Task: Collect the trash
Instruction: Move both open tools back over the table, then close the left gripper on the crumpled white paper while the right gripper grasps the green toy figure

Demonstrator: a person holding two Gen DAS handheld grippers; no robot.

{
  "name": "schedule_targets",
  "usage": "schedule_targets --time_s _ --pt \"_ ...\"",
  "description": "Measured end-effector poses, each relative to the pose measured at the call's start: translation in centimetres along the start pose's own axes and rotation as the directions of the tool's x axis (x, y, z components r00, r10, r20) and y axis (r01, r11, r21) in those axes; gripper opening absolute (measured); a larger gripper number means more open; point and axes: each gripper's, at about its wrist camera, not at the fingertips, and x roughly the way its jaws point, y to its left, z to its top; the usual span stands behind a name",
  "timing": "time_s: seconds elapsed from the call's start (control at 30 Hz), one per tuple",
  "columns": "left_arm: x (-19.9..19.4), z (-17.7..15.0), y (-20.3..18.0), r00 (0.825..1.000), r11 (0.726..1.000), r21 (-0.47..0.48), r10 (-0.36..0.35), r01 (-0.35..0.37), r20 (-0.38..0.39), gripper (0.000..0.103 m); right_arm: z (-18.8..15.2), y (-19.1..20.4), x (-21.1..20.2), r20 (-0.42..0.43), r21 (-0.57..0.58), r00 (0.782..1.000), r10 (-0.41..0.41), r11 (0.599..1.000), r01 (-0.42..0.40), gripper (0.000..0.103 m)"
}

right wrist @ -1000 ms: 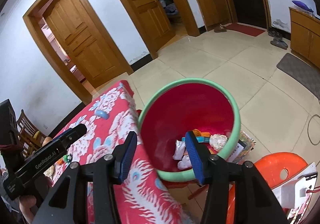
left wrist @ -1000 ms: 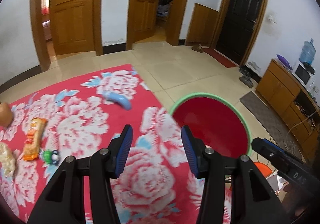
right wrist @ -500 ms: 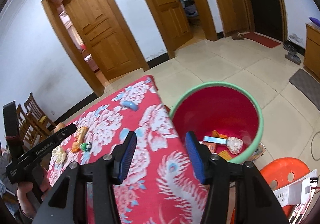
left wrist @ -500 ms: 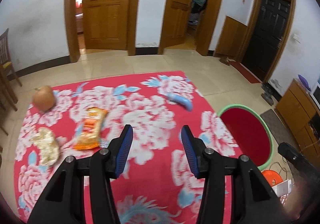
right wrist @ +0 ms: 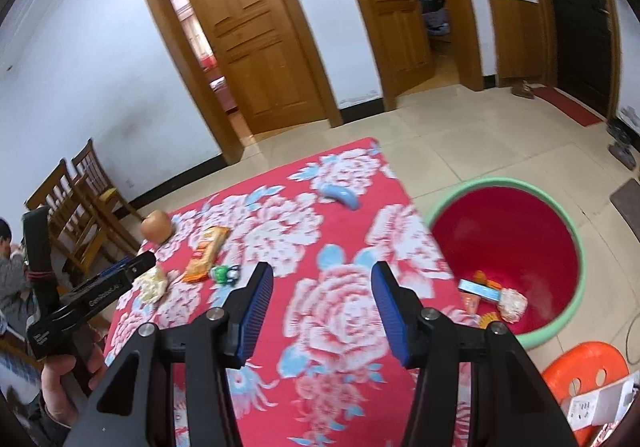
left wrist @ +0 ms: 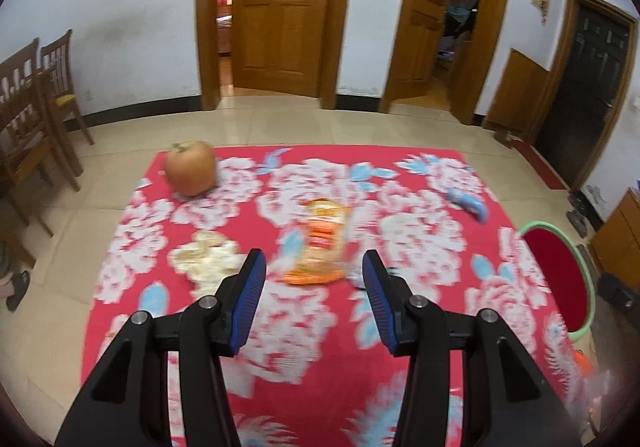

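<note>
A table under a red floral cloth (left wrist: 320,327) (right wrist: 340,307) carries an orange snack wrapper (left wrist: 322,243) (right wrist: 206,253), a crumpled pale wrapper (left wrist: 206,257) (right wrist: 152,283), a small green item (right wrist: 224,273), a blue curved piece (left wrist: 468,203) (right wrist: 342,197) and a brown apple-like fruit (left wrist: 191,167) (right wrist: 157,225). A red bin with a green rim (left wrist: 560,275) (right wrist: 560,215) stands right of the table and holds several bits of trash. My left gripper (left wrist: 312,279) hangs open above the cloth just short of the orange wrapper. My right gripper (right wrist: 322,287) is open and empty over the cloth beside the bin.
Wooden chairs (left wrist: 28,115) (right wrist: 80,199) stand at the left. An orange plastic stool (right wrist: 580,371) with papers sits by the bin. A person (right wrist: 12,275) sits at the far left. Doors and tiled floor lie beyond the table.
Both grippers swung left, away from the bin and over the table. The wrappers and fruit came into the middle of the left view. The jaws kept the same width.
</note>
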Motion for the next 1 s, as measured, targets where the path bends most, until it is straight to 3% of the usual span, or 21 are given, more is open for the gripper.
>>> schedule_targets --time_s 0.17,0.43,1.0 --pt "1.7 -0.2 3.6 0.998 0.997 -0.061 0.05 -0.052 -0.034 0.05 0.2 3.0 1.9 -0.026 -0.053 0.999 0.019 0.998 -0.02 0.054" --pt "4.2 -1.2 7.2 0.996 0.986 -0.154 0.052 -0.063 -0.075 0.056 -0.5 7.0 5.9 -0.093 -0.093 0.994 0.056 0.994 -0.065 0.054" --pt "7.4 -2.8 8.2 0.991 0.984 -0.168 0.043 -0.064 -0.126 0.056 -1.9 10.3 14.1 -0.203 -0.111 0.977 0.065 0.99 -0.089 0.054"
